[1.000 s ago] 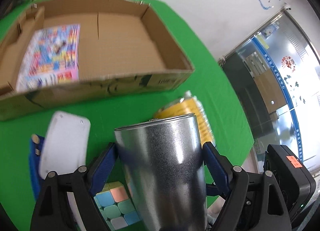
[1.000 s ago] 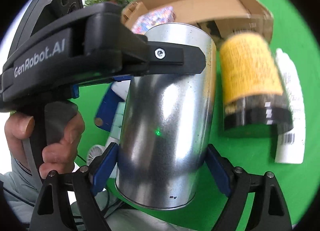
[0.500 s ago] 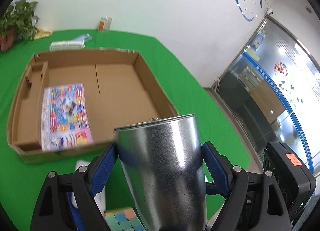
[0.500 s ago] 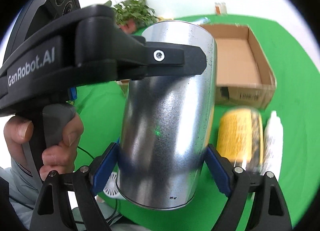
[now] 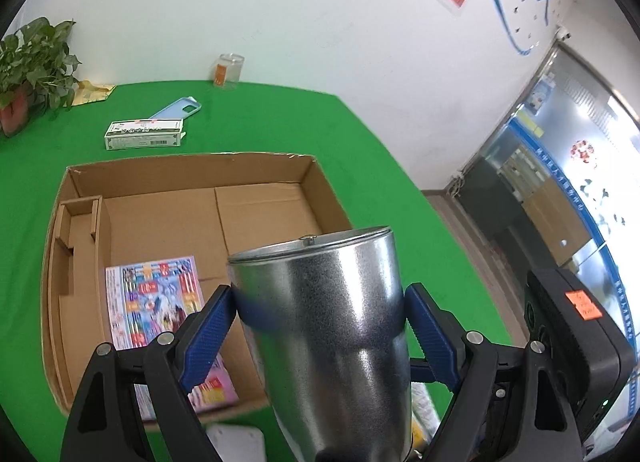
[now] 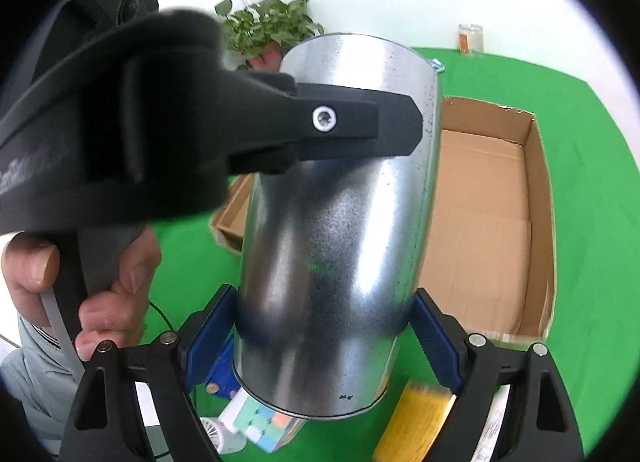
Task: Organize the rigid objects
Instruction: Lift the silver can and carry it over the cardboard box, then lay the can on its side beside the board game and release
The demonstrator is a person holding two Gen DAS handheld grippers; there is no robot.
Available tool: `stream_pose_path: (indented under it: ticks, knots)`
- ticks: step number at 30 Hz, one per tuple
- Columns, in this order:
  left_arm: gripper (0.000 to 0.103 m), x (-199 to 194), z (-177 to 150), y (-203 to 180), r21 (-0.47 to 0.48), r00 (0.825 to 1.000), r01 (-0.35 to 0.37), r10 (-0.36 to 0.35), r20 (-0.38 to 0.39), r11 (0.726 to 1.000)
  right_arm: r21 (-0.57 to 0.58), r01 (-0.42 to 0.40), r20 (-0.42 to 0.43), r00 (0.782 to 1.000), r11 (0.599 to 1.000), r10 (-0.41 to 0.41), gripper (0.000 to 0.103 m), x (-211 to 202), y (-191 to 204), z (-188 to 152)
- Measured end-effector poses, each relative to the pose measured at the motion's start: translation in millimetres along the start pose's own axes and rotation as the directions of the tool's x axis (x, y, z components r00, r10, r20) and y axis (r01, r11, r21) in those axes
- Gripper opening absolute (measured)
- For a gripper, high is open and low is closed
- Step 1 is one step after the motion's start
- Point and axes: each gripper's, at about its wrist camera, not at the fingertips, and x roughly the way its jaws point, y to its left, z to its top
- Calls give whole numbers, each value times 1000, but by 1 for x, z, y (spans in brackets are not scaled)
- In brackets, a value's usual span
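Observation:
A tall shiny metal can (image 5: 328, 322) hangs in the air, tilted, above the near edge of an open cardboard box (image 5: 188, 160). My left gripper (image 5: 320, 298) is shut on it, its blue pads pressing both sides below the lidded top. My right gripper (image 6: 322, 296) is shut on the same can (image 6: 336, 222) near its bottom end. In the right wrist view the left gripper's black finger (image 6: 360, 122) crosses the can's upper part, and a hand (image 6: 40, 270) grips its handle. A colourful printed sheet (image 5: 156, 302) lies flat in the box.
On the green cloth beyond the box lie a small green-and-white carton (image 5: 142, 135), a blue phone case (image 5: 178, 108), a glass jar (image 5: 229, 71) and a potted plant (image 5: 32, 62). Under the can are a yellow tin (image 6: 416, 418), a pastel puzzle cube (image 6: 264, 426) and a white bottle (image 6: 500, 422).
Both grippers have carried the can upward and toward the box. The yellow tin, cube and white items have slid down and out of the left wrist view.

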Motion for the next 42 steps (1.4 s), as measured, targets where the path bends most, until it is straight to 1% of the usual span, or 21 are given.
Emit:
stream_pose_path:
  ticks: [4,8,11,17,22,25,26,28,29,30,31,32,33,34,37,38,39,41,42]
  knots:
    - [83,44,11,20,-20,998,-3,2,-57,1000,33,-15,-67,998,999,18,86,28,-23,14]
    - [83,88,5,51,-81,991,15,-25,-128,997,83,-28,-125,991,996,38,86,60,-41,15]
    - [83,115,1,71,-116,986,21,-40,-164,993,129,-38,-154,986,991,58,86,83,-54,14]
    - [83,148,-5,99,-160,975,28,-62,-213,987,185,-33,-189,980,982,69,86,113,-68,14]
    - [84,166,-13,107,-156,967,3,-42,-249,988,228,-33,-222,971,973,84,85,132,-72,1]
    - [84,172,-10,113,-169,966,-13,-31,-256,985,241,-29,-215,973,970,83,85,141,-74,1]
    - [84,171,-9,116,-176,966,-14,-32,-256,984,243,-26,-214,974,970,80,85,140,-74,0]
    - [84,158,-2,120,-171,982,-36,4,-187,985,271,-11,-224,972,962,74,85,141,-68,-3]
    - [84,151,1,122,-172,987,-32,4,-163,985,298,-21,-212,973,954,88,86,143,-71,-5]
    - [86,144,3,122,-172,990,-21,-4,-142,985,299,-28,-209,973,954,94,86,142,-77,-13]
    - [86,138,4,121,-166,992,-20,-2,-128,986,302,-28,-205,974,953,93,86,143,-77,-13]
    - [86,131,4,120,-154,993,-33,15,-117,987,306,-28,-201,975,952,93,86,144,-77,-14]
    - [86,123,2,117,-126,993,-65,52,-106,990,306,-29,-200,975,952,94,87,144,-77,-15]
    - [86,116,-2,115,-106,992,-82,71,-100,991,298,-23,-196,977,954,85,87,143,-75,-17]
    - [86,90,-24,115,-83,989,-139,134,-61,987,263,-12,-152,987,965,54,89,120,-64,-21]
    - [86,75,-34,120,-89,989,-146,142,-50,985,250,-21,-118,992,968,52,91,108,-61,-25]
    - [86,65,-45,123,-98,988,-151,148,-36,984,241,-16,-95,995,970,40,91,92,-57,-20]
    - [84,45,-71,129,-114,989,-145,145,-10,983,219,37,-35,999,975,-30,92,63,-48,-28]
    - [84,39,-84,129,-122,990,-143,144,-7,982,213,89,14,995,973,-94,92,46,-44,-37]
